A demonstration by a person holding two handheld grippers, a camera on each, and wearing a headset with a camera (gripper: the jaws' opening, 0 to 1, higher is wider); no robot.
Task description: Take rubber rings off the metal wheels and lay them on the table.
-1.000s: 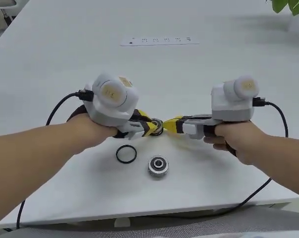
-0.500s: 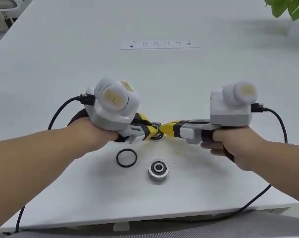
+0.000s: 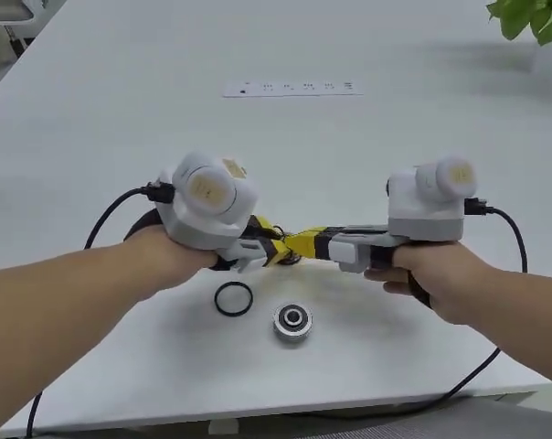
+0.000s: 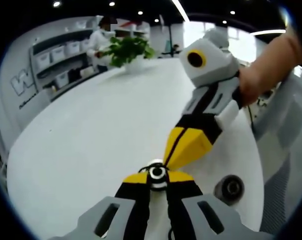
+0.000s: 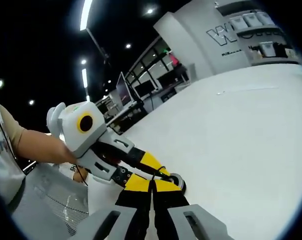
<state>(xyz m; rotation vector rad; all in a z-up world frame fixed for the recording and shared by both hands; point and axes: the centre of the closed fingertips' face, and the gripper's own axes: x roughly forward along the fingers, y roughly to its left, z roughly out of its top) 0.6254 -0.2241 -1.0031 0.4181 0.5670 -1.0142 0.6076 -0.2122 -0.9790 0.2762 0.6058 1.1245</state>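
**Both grippers meet at one wheel above the table**

The left gripper (image 4: 157,178) has its yellow jaws closed on a small metal wheel (image 4: 157,172) and holds it at the tips, above the table (image 3: 395,128). The right gripper (image 5: 152,186) has its jaws pressed together almost without a gap, and its tip touches the rim of this same wheel. I cannot tell if there is rubber between these jaws.

Under the two tips, nearer to the person, lie a loose rubber ring (image 3: 233,298) and a second wheel (image 3: 292,321). They are just beside each other but apart, the ring on the left. The near edge of the table runs close behind the second wheel, so little room is there. Beyond the grippers the white top is open up to a socket strip (image 3: 291,87). A plant (image 3: 525,16) is at the far right corner. A black cable (image 3: 107,212) hangs from each gripper.

Compared with one second ago, the two yellow tips are closer together and hide more of the held wheel. The ring and the second wheel keep the same relation to each other.

Count: two grippers, two wheels, one loose ring.
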